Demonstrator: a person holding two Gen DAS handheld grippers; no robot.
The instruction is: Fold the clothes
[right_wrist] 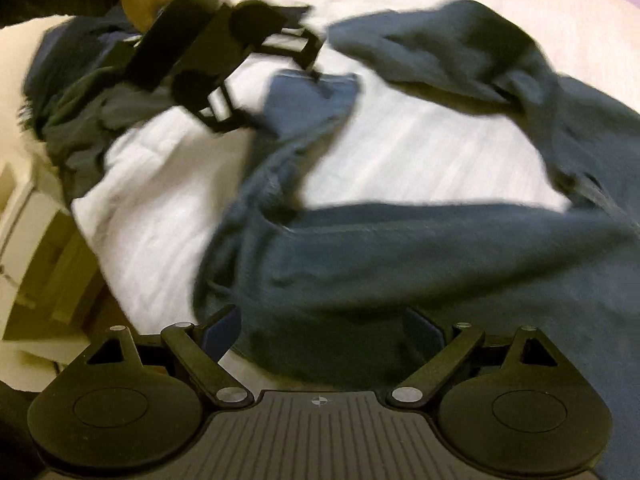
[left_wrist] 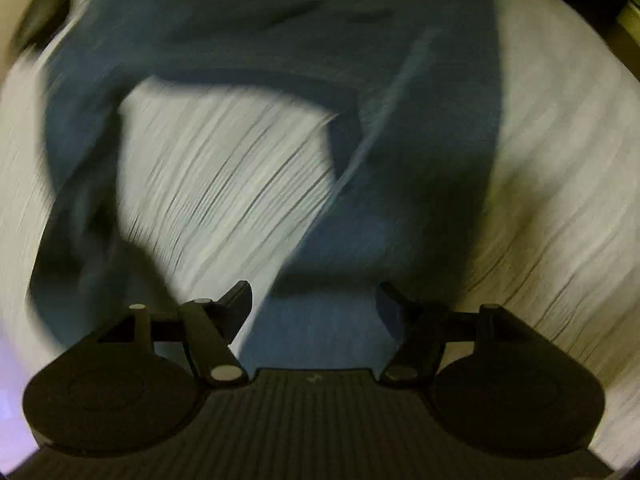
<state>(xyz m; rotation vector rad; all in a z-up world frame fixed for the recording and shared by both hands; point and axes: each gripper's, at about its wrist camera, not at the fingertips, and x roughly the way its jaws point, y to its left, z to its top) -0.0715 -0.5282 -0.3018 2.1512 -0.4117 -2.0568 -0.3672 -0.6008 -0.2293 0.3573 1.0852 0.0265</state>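
A dark blue garment lies spread and twisted on a white ribbed bedsheet; it also shows in the left wrist view, blurred. My left gripper has its jaws apart with blue cloth lying between them. From the right wrist view the left gripper sits at a corner of the cloth, held by a hand. My right gripper has its jaws apart, with the garment's near edge bunched between the fingers.
The white bedsheet covers the bed. At the left of the right wrist view the bed edge drops to a floor with pale furniture. A dark heap of cloth lies at the bed's far left.
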